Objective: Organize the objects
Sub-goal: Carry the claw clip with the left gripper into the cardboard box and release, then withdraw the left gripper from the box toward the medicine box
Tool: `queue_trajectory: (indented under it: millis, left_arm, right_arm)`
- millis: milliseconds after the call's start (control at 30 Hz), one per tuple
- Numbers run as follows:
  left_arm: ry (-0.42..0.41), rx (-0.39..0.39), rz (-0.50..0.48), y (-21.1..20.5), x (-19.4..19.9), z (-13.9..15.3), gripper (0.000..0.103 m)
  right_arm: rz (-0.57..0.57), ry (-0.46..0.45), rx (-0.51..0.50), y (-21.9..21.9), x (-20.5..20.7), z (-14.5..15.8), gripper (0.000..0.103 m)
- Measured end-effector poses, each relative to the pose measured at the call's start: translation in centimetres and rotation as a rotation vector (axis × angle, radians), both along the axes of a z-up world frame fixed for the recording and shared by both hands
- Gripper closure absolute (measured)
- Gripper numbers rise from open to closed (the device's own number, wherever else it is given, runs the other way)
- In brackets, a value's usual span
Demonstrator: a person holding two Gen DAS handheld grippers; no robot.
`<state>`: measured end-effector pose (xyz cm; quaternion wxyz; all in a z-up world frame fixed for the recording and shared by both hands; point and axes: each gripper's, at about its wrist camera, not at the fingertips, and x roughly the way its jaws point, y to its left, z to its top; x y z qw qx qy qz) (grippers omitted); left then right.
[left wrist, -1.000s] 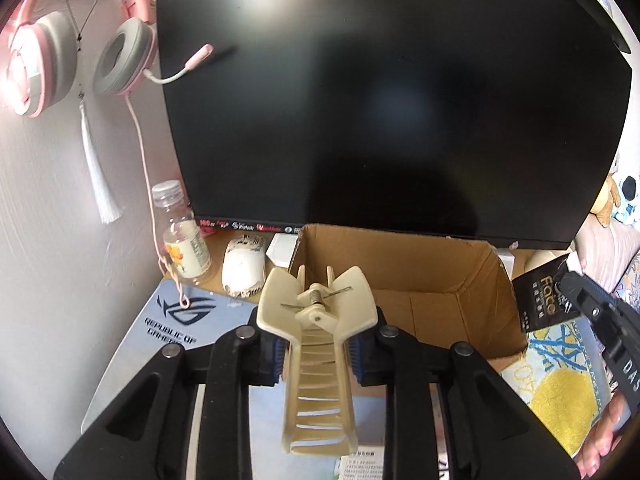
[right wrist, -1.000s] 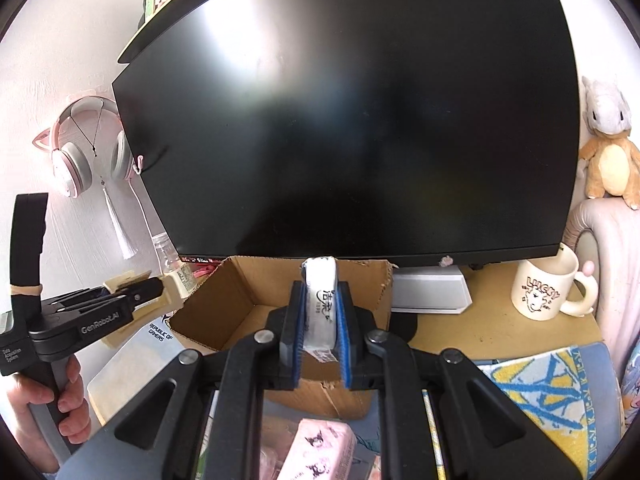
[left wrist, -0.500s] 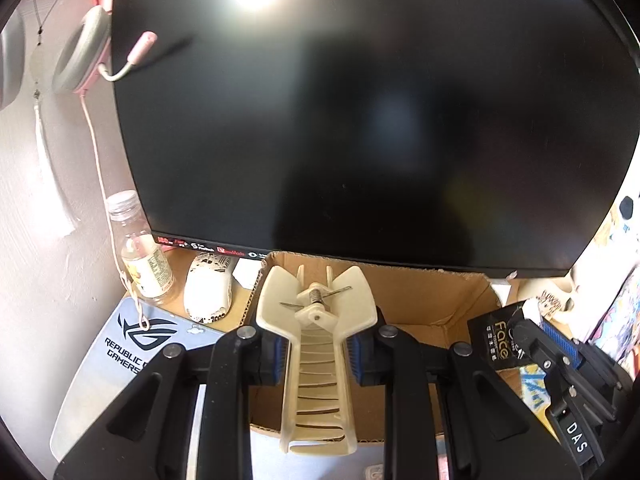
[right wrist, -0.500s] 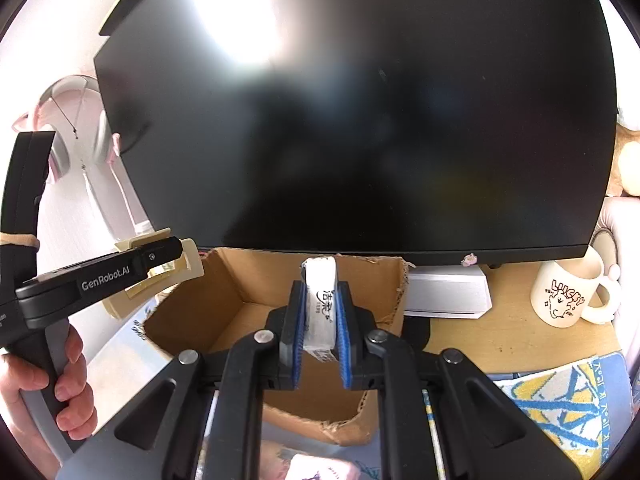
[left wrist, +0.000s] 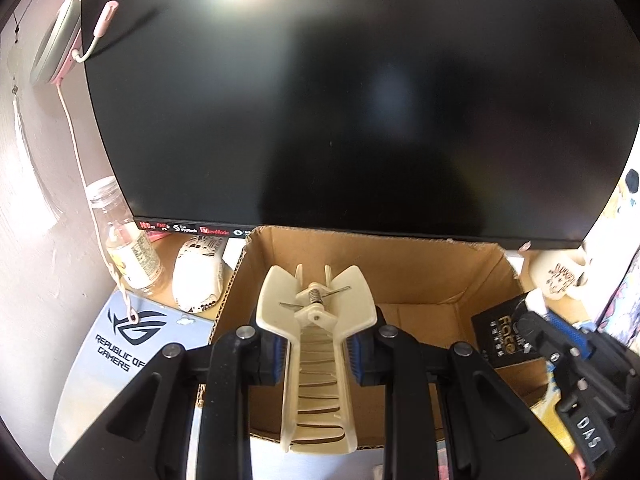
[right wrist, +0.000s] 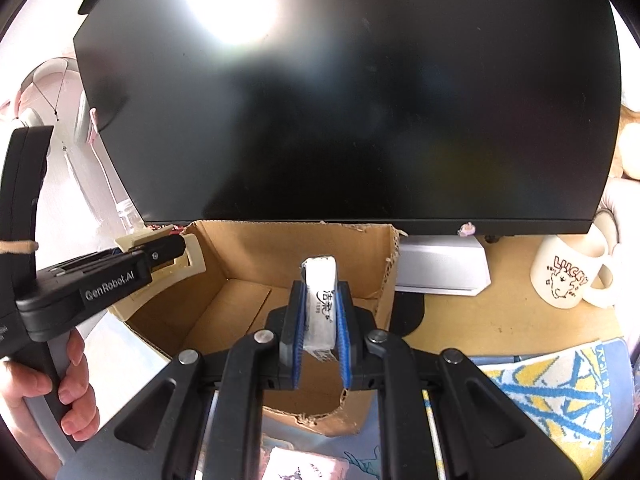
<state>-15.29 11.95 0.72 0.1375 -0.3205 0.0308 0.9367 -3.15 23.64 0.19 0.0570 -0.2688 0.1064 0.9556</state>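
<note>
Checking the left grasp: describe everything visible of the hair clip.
The hair clip is a cream plastic claw clip with flared wings, a metal spring at the hinge and slotted teeth. The left gripper is shut on its body, wings pointing away, held over the open cardboard box. Nothing else touches it.

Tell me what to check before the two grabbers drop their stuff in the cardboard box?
1. Left gripper grips the cream hair claw clip: ok, pads pressed on both sides.
2. Right gripper grips the small white packet: ok, held upright.
3. Cardboard box open on top: ok.
4. Box floor free for both things: ok where it shows; the near part is hidden.
5. Both things above the box opening: ok for the packet; the clip is near the left wall, cannot tell for sure.
6. Grippers clear of each other: ok, apart.
</note>
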Motion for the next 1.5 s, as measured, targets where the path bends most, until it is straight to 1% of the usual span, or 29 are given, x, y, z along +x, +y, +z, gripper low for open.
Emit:
queue_trajectory:
  millis: [100,167,233,367,433,500,533,567,633,700,800,900,967,1000,1033,1100,1133,1167,1200,1233,1267,1300,1333,1367,1400,1433,1500]
  left_arm:
    - [0.001,-0.022,0.030,0.1,0.0,-0.7,0.079]
    - [-0.006,-0.010,0.052,0.0,-0.2,-1.0,0.079]
    - [-0.017,0.001,0.051,-0.1,-0.4,-1.2,0.078]
    - [-0.007,-0.021,0.056,0.1,-0.2,-1.3,0.074]
    - [-0.005,-0.019,0.056,0.2,-0.1,-1.2,0.072]
    - [-0.008,0.000,0.054,0.1,0.0,-1.0,0.066]
    - [-0.007,0.008,0.055,0.0,0.0,-1.0,0.058]
    - [-0.001,0.015,0.060,-0.2,0.1,-0.9,0.042]
    - [0.035,0.014,0.088,-0.4,0.5,-0.5,0.029]
    - [0.048,0.011,0.099,-0.3,0.8,-0.3,0.027]
    - [0.029,0.034,0.080,-0.5,0.8,0.0,0.025]
    - [0.042,0.017,0.106,-0.5,1.0,0.2,0.016]
    - [0.073,-0.009,0.134,-0.6,1.6,0.6,0.007]
    - [0.088,-0.019,0.145,-1.5,2.2,1.6,0.005]
    - [0.106,-0.033,0.160,-1.7,2.6,1.9,0.000]
    - [0.137,-0.057,0.179,-2.0,3.2,2.5,0.000]
    - [0.143,-0.070,0.186,-2.0,3.4,2.6,0.000]
    - [0.151,-0.089,0.195,-2.0,3.7,2.7,0.000]
    - [0.160,-0.106,0.201,-2.1,4.1,2.8,0.000]
    - [0.174,-0.126,0.210,-2.5,4.6,3.1,0.000]
    - [0.186,-0.141,0.217,-2.5,5.0,3.1,0.000]
    - [0.198,-0.151,0.221,-3.3,5.7,3.5,0.000]
    - [0.210,-0.159,0.227,-3.5,6.2,3.5,0.000]
    - [0.213,-0.159,0.231,-3.9,6.6,3.8,0.000]
    - [0.213,-0.156,0.234,-4.2,6.9,3.8,0.000]
    - [0.209,-0.145,0.237,-4.5,7.2,3.9,0.000]
    - [0.200,-0.125,0.239,-5.3,7.7,4.3,0.000]
  right_arm:
    - [-0.002,-0.010,0.000,0.0,0.0,-0.3,0.087]
    - [0.001,-0.015,0.001,-0.1,0.1,-0.4,0.087]
    - [0.006,-0.020,0.005,-0.4,0.1,-0.5,0.087]
    - [0.011,-0.024,0.021,-0.9,0.1,-0.6,0.087]
    - [0.016,-0.026,0.023,-1.0,0.1,-0.7,0.087]
    - [0.016,-0.028,0.026,-1.1,0.1,-0.7,0.086]
    - [0.018,-0.032,0.030,-1.2,0.0,-0.8,0.086]
    - [0.020,-0.036,0.033,-1.2,0.0,-0.8,0.086]
    - [0.022,-0.041,0.034,-1.2,-0.1,-0.9,0.086]
    - [0.019,-0.044,0.032,-1.1,0.0,-1.0,0.086]
    - [0.020,-0.039,0.023,-1.0,0.1,-1.2,0.084]
    - [0.037,-0.020,0.005,-0.9,0.4,-1.3,0.077]
    - [0.046,-0.015,0.009,-1.1,0.6,-1.2,0.074]
    - [0.048,-0.013,0.017,-1.2,0.8,-1.0,0.069]
    - [0.048,-0.009,0.021,-1.3,1.0,-0.9,0.065]
    - [0.052,0.013,0.023,-1.5,1.5,-0.5,0.059]
    - [0.053,0.021,0.023,-1.6,1.7,-0.3,0.051]
    - [0.054,0.026,0.026,-1.7,1.9,-0.1,0.046]
    - [0.053,0.031,0.032,-1.8,2.2,0.1,0.036]
    - [0.051,0.036,0.037,-2.0,2.4,0.3,0.031]
    - [0.048,0.044,0.042,-2.2,2.7,0.5,0.028]
    - [0.046,0.053,0.049,-2.3,3.0,0.7,0.022]
    - [0.045,0.060,0.057,-2.4,3.4,0.9,0.016]
    - [0.043,0.066,0.064,-2.6,3.6,1.1,0.013]
    - [0.042,0.074,0.072,-2.7,4.0,1.3,0.007]
    - [0.043,0.079,0.075,-2.9,4.3,1.4,0.005]
    - [0.043,0.089,0.083,-3.2,5.1,1.8,0.004]
